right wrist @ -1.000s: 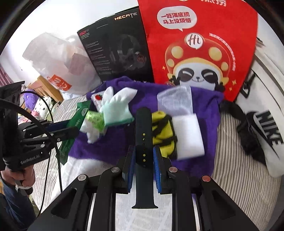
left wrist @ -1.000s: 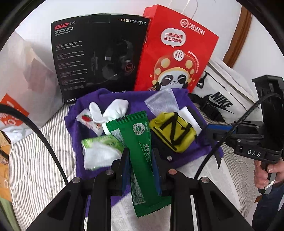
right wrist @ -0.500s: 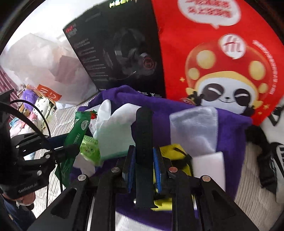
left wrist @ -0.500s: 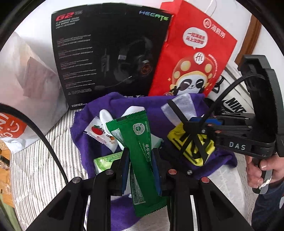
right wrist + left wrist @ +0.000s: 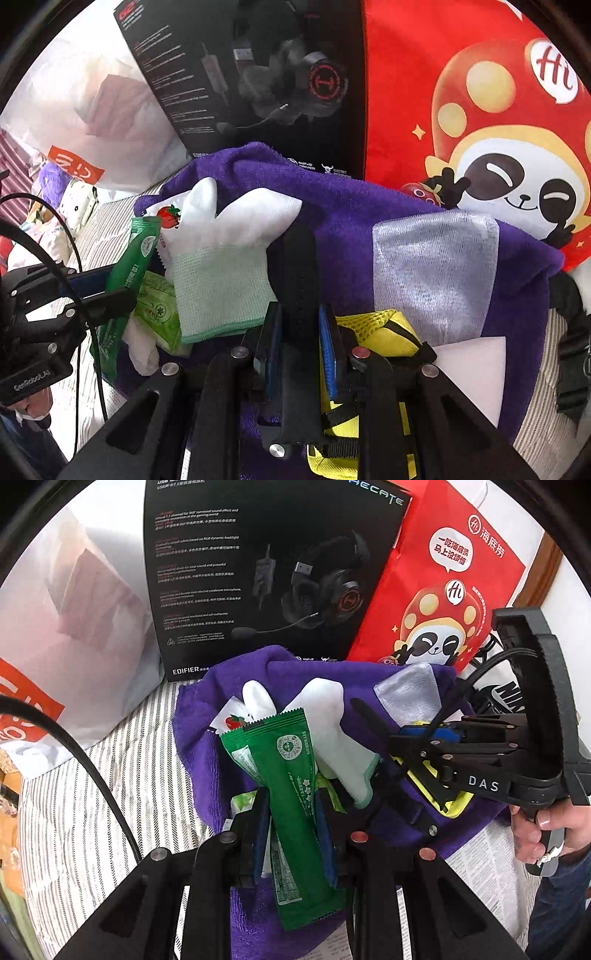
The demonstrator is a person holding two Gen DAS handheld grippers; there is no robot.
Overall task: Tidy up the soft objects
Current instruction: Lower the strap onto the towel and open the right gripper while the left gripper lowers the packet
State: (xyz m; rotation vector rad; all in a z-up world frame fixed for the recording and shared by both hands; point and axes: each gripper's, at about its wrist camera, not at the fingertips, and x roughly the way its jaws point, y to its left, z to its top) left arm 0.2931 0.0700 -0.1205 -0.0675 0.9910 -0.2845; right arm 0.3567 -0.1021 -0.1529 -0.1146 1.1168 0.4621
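Fingers of the left gripper (image 5: 291,834) were clamped on a green sachet (image 5: 291,786), light and crinkly, gripped mid-length at lower centre; the right gripper (image 5: 301,347) pinched a limp black strap (image 5: 299,266) above the purple towel (image 5: 347,221).

One purple towel (image 5: 207,738); one white glove (image 5: 229,251); one yellow pouch (image 5: 384,332); two green sachets (image 5: 291,794); one black strap (image 5: 299,280); one strawberry packet (image 5: 231,722)
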